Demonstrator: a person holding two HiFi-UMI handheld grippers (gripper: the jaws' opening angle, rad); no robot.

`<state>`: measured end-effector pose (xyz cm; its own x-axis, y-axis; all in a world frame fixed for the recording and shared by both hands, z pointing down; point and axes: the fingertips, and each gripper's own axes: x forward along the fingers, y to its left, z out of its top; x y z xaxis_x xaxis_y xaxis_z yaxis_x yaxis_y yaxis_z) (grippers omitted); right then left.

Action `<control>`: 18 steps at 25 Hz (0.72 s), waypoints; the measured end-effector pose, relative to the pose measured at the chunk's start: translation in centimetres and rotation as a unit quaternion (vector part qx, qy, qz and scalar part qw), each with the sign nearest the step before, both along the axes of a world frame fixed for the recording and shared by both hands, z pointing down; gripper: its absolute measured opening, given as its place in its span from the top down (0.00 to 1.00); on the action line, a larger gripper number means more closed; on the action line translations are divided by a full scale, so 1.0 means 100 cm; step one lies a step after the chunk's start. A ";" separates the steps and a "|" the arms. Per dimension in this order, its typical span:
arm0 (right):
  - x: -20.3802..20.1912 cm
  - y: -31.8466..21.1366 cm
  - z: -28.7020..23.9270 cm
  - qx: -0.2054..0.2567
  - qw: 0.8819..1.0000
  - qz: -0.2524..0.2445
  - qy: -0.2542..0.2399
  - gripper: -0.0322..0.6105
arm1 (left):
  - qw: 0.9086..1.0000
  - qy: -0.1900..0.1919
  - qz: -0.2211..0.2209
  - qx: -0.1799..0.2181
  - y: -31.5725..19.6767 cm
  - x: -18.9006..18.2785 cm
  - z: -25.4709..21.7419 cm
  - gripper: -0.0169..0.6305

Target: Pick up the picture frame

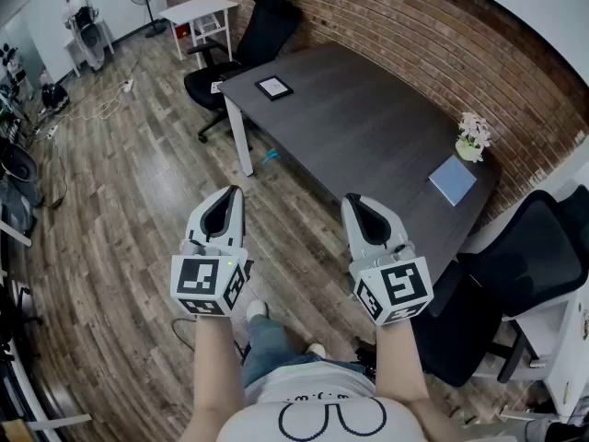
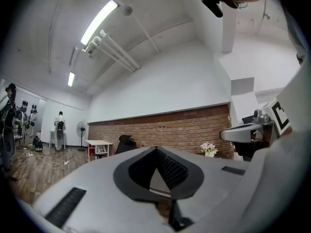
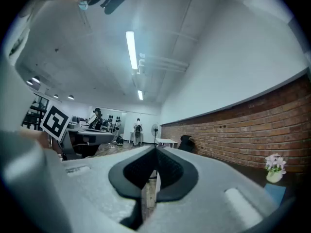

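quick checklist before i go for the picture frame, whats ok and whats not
1. Picture frame located: ok, it lies flat near the far corner of the table.
2. Left gripper empty: ok, nothing between its jaws.
3. Right gripper empty: ok, nothing between its jaws.
4. Jaws open for a grasp: not ok, both are shut.
5. Frame within reach: probably not ok, both grippers are well short of it.
6. Space round the frame: ok, the flower pot and blue book sit at the other end.
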<state>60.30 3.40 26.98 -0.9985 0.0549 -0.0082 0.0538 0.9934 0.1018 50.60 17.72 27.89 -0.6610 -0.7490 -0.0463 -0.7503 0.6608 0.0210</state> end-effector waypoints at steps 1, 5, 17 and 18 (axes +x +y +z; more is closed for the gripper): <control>-0.012 0.003 0.000 0.001 1.000 0.000 0.000 0.95 | 1.000 0.000 0.001 -0.001 0.003 -0.012 0.000 0.98; -0.062 0.015 0.002 0.000 1.000 0.003 0.003 0.95 | 1.000 0.000 0.005 -0.004 0.013 -0.064 0.000 0.98; -0.222 0.059 0.004 -0.028 0.999 0.046 -0.002 0.95 | 0.999 -0.005 0.041 -0.014 0.053 -0.229 -0.003 0.98; -0.230 0.061 0.006 -0.028 0.998 0.051 0.000 0.95 | 0.999 -0.005 0.044 -0.014 0.056 -0.238 -0.001 0.98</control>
